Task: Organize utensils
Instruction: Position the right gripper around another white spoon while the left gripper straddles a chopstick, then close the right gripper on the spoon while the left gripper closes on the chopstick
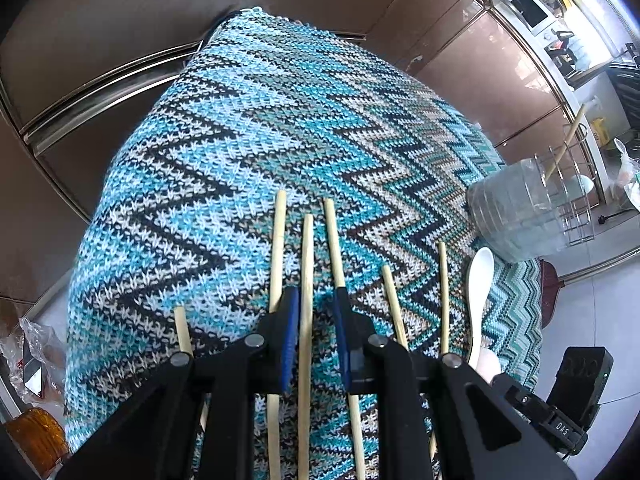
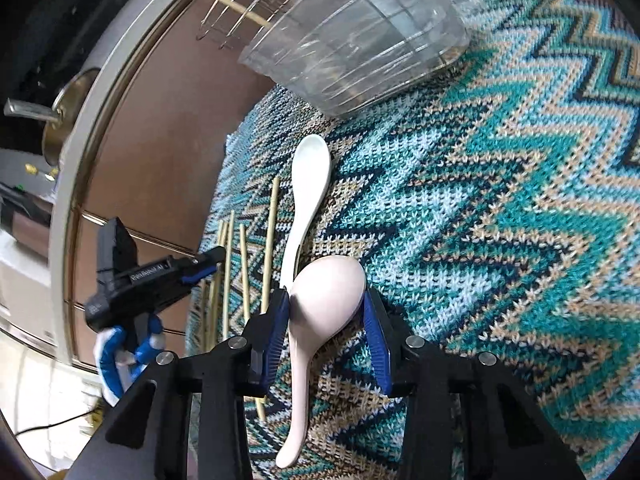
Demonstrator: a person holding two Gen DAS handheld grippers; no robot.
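My left gripper: jaws released, straddling one chopstick at lower centre of the frame. My right gripper: jaws parted around the pink spoon bowl, contact uncertain. White spoon above it, clear container at top, on zigzag cloth.

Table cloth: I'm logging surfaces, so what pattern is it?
Knitted zigzag cloth in teal, blue, white, beige and black; clearest in the left wrist view.
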